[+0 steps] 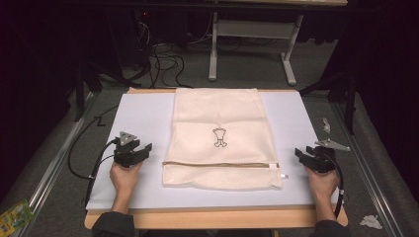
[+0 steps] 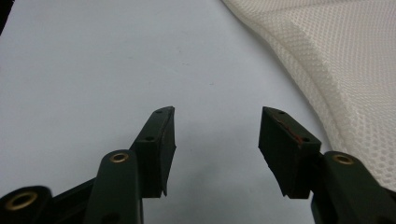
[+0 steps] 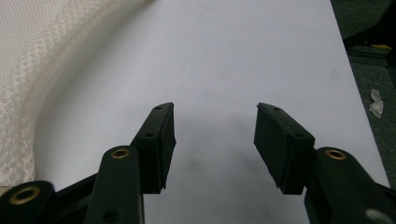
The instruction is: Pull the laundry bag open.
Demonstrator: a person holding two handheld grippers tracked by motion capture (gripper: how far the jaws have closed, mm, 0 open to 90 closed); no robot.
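A cream mesh laundry bag (image 1: 220, 138) lies flat in the middle of the white table cover (image 1: 143, 118), with a small dark logo (image 1: 220, 137) on it and a zipper (image 1: 222, 164) across its near end, the pull at the right. My left gripper (image 1: 143, 149) rests on the cover left of the bag, open and empty. In the left gripper view the bag's mesh edge (image 2: 345, 70) runs along the right beyond my left gripper (image 2: 217, 133). My right gripper (image 1: 302, 154) sits right of the bag, open and empty. The right gripper view shows the bag (image 3: 28, 70) at the left of my right gripper (image 3: 215, 133).
The cover lies on a wooden tabletop (image 1: 212, 217) with its front edge near the person. A white table frame (image 1: 252, 39) and cables (image 1: 163, 61) stand on the floor behind. Paper scraps (image 1: 370, 221) and a green packet (image 1: 14, 215) lie on the floor at the sides.
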